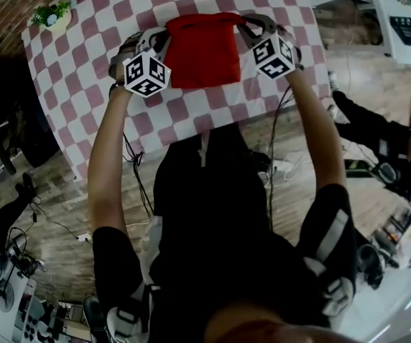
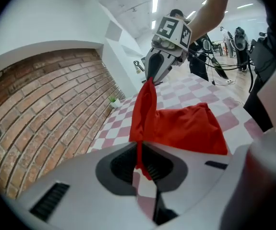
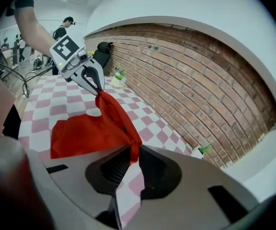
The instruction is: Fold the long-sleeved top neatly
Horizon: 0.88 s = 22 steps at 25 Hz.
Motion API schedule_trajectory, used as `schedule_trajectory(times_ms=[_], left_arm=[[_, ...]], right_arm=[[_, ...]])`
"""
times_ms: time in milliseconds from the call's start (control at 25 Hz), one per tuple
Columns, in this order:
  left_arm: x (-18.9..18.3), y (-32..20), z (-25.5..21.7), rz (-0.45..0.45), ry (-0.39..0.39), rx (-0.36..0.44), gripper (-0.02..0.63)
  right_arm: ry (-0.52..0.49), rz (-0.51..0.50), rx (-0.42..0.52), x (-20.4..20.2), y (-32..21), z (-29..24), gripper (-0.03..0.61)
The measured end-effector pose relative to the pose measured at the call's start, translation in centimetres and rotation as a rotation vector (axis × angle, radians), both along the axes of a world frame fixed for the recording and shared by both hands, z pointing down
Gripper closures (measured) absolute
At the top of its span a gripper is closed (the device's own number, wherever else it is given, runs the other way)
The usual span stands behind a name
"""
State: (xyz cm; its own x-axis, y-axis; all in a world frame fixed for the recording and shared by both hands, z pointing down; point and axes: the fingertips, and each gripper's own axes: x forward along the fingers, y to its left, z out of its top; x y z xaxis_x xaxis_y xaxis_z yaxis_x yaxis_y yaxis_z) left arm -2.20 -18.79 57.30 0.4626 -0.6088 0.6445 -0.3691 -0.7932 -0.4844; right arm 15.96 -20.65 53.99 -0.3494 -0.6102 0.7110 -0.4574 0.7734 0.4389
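A red long-sleeved top, folded to a compact rectangle, lies on a pink-and-white checked tablecloth. Its far edge is lifted and stretched between both grippers. My left gripper is shut on the left corner of that edge; in the left gripper view the red cloth runs down between the jaws of the left gripper. My right gripper is shut on the right corner, and in its own view the right gripper has the red fabric pinched. Each gripper appears in the other's view, the right gripper and the left gripper.
A small potted plant stands at the table's far left corner, by a brick wall. A second plant sits on the wall side. Cables hang below the table's near edge. People sit on the floor at the right.
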Motion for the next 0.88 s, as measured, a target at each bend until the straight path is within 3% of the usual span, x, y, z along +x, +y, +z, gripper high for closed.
schedule_trajectory(times_ms=[240, 440, 680, 880], left_arm=[[1.1, 6.2, 2.0, 0.047, -0.035, 0.03, 0.581], [1.9, 10.8, 5.4, 0.059, -0.043, -0.024, 0.581], [1.5, 13.6, 7.5, 0.049, -0.028, -0.064, 0.581], [2.1, 15.5, 9.6, 0.061, -0.081, -0.066, 0.581]], right_arm=[[0.019, 0.026, 0.019, 1.2, 7.1, 2.7, 0.518], [0.025, 0.045, -0.001, 2.1, 12.4, 6.6, 0.52], [0.043, 0.07, -0.033, 1.8, 15.8, 9.5, 0.518], [0.079, 0.064, -0.027, 2.5, 17.3, 11.6, 0.518]])
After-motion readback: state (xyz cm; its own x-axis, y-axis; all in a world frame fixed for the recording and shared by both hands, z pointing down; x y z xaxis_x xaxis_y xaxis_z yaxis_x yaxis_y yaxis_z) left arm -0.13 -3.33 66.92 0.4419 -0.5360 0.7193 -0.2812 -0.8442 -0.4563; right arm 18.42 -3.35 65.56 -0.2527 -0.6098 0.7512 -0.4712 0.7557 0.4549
